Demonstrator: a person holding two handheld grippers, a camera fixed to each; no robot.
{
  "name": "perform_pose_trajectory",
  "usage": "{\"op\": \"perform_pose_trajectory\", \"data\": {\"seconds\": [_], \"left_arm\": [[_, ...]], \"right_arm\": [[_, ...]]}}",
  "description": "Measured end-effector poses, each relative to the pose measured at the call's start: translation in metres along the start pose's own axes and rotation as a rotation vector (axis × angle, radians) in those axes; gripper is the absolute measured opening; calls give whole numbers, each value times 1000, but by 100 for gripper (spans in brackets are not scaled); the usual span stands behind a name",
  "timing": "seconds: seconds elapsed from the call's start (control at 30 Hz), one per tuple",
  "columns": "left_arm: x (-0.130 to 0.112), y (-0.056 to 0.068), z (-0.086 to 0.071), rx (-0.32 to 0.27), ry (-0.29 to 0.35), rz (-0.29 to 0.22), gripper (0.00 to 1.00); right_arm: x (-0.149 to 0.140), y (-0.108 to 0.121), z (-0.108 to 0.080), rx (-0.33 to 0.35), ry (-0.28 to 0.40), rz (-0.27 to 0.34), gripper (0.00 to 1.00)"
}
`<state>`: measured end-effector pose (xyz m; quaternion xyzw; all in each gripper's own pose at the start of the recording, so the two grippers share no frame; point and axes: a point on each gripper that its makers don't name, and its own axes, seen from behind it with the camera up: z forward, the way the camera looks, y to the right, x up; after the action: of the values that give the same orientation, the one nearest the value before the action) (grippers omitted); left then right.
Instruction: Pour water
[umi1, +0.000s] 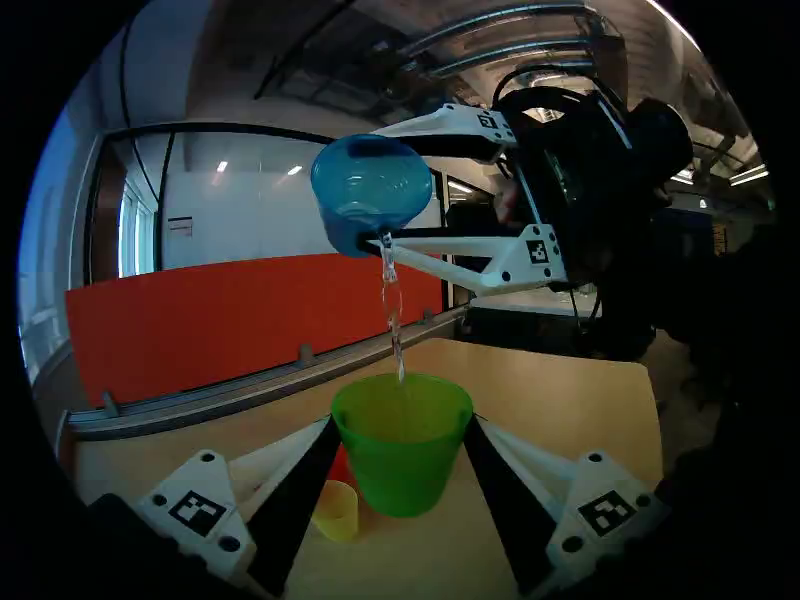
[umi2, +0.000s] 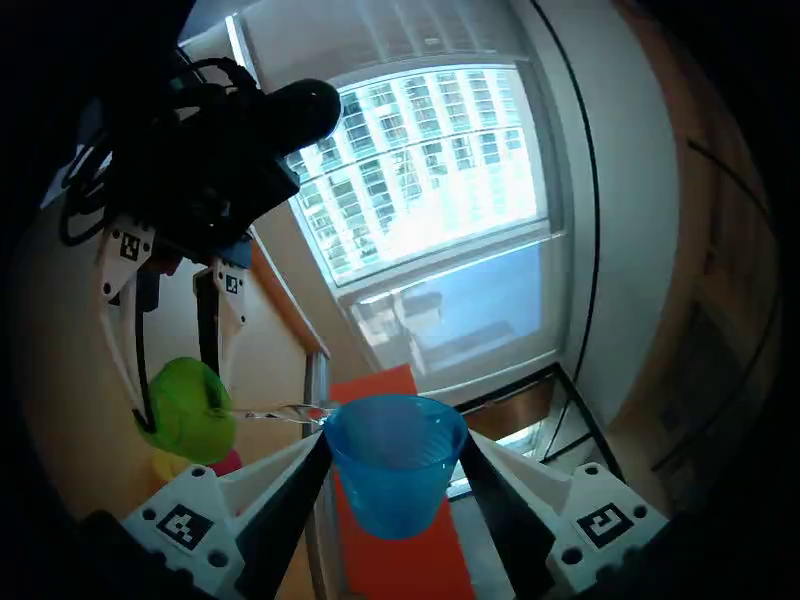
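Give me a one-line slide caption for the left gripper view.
Right gripper tips a blue cup, streaming water into the green cup held by the left gripper.

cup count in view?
4: blue cup tipped in right gripper; green cup in left gripper; yellow cup on table beside it; red one mostly hidden behind green, probably a cup.

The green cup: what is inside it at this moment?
A thin stream of water falls from the tilted blue cup into the open mouth of the green cup. Its near wall covers the bottom, so the water level cannot be seen.
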<state>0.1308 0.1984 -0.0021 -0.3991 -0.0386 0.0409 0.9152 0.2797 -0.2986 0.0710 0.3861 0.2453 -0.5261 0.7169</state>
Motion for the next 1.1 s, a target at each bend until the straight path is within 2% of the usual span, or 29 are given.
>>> {"op": "perform_pose_trajectory", "data": {"seconds": [1.1], "left_arm": [[4, 2, -1, -2, 6, 4, 86]], "right_arm": [[5, 14, 0, -23, -3, -109, 91]]}}
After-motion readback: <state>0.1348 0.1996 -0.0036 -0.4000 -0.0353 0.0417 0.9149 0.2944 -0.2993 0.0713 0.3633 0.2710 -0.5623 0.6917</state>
